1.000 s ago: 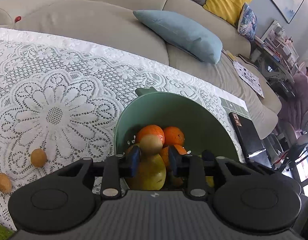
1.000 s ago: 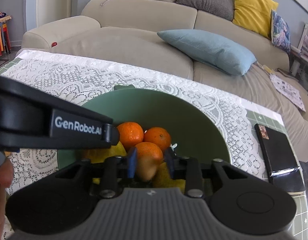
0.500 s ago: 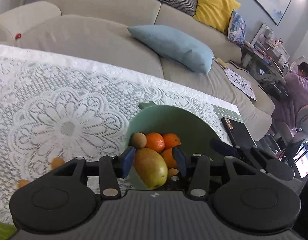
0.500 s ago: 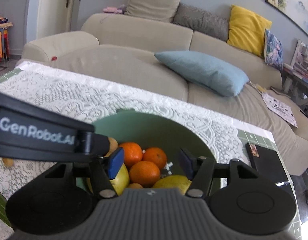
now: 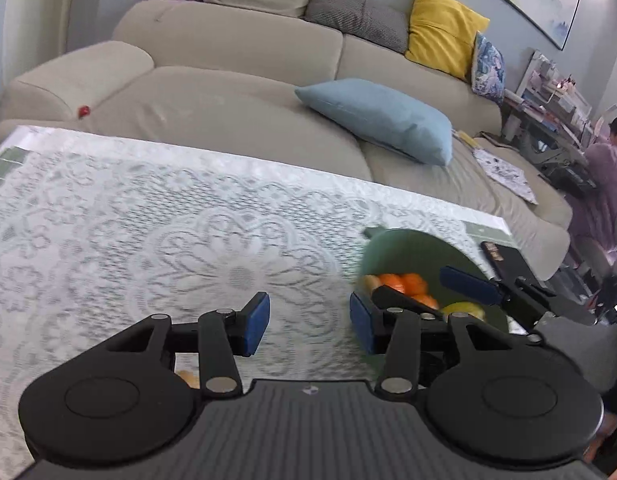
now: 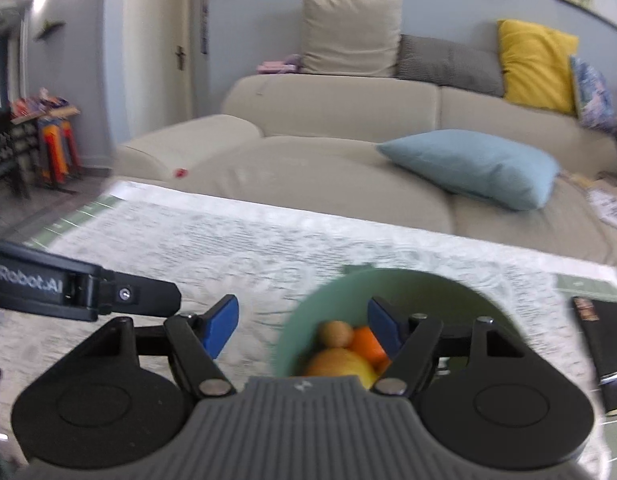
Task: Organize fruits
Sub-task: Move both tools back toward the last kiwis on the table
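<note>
1. Fruits sit in a green bowl (image 5: 412,248) on the tabletop (image 5: 188,220), at the right of the left wrist view and low centre in the right wrist view: oranges (image 5: 404,282), a small round brown fruit (image 6: 335,333), and a larger yellow-orange fruit (image 6: 340,362). All are blurred.
2. One small orange-yellow fruit (image 5: 188,378) lies on the lace outside the bowl, mostly hidden behind the left gripper's body.
3. Left gripper (image 5: 308,322): jaws spread, nothing between them, only lace shows in the gap. They have just been opening.
4. Right gripper (image 6: 302,322): jaws spread wide over the bowl's near rim, pinching nothing. They have just been opening further.
5. Readable writing: "nRobot.AI" in white on the left gripper's black side, cut off at the frame edge in the right wrist view.
6. The right gripper's blue pad and black linkage cross over the bowl in the left wrist view and cover part of the fruit.
7. A black flat booklet-like thing (image 6: 600,336) lies right of the bowl.
8. White floral lace cloth covers the tabletop; green tiles show at the edges.
9. Behind: a beige sofa (image 5: 236,60), a light blue pillow (image 5: 380,120) and a yellow cushion (image 5: 440,36).
10. A seated person in purple (image 5: 612,160) is at far right.
</note>
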Demonstrator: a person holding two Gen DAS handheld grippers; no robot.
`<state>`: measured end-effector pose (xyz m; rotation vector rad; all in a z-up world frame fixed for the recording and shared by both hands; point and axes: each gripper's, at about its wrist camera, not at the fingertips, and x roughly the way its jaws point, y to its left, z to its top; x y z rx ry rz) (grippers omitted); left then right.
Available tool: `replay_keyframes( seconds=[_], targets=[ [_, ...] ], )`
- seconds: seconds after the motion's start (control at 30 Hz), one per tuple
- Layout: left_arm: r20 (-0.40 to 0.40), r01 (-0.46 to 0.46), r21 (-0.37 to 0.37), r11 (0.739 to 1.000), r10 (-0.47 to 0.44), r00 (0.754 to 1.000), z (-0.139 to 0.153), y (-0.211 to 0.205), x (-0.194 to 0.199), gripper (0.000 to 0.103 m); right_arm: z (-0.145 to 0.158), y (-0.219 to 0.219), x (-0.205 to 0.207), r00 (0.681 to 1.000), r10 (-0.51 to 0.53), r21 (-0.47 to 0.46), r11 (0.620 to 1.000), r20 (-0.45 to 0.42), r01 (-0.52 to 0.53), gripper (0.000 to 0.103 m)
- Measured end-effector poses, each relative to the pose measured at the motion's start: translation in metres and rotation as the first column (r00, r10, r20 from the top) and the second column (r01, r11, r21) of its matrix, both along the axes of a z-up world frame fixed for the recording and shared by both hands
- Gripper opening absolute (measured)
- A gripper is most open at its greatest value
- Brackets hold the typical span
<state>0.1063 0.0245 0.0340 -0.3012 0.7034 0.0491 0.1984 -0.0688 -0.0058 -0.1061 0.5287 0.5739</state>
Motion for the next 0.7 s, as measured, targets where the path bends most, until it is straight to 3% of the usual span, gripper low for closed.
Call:
replay_keyframes(
  seconds=[0.17, 0.37, 0.7],
  targets=[
    [-0.002, -0.016, 0.074, 0.997, 0.016, 1.0, -0.002, 0.018, -0.013, 0.055, -0.005, 0.022, -0.009, 0.997, 0.065, 0.026, 0.998, -0.039, -0.064, 0.071],
    [-0.011, -0.02, 0.121, 0.992, 0.022, 1.0, -0.012, 0.038, -0.022, 0.055, -0.014, 0.049, -0.026, 0.992, 0.122, -0.02, 0.992, -0.015, -0.122, 0.069],
    [-0.034, 0.056, 0.029, 0.998, -0.055, 0.998, -0.043, 0.063, -0.024, 0.055, -0.04, 0.08, -0.031, 0.982, 0.184, -0.13, 0.974, -0.032, -0.187, 0.047]
  ],
)
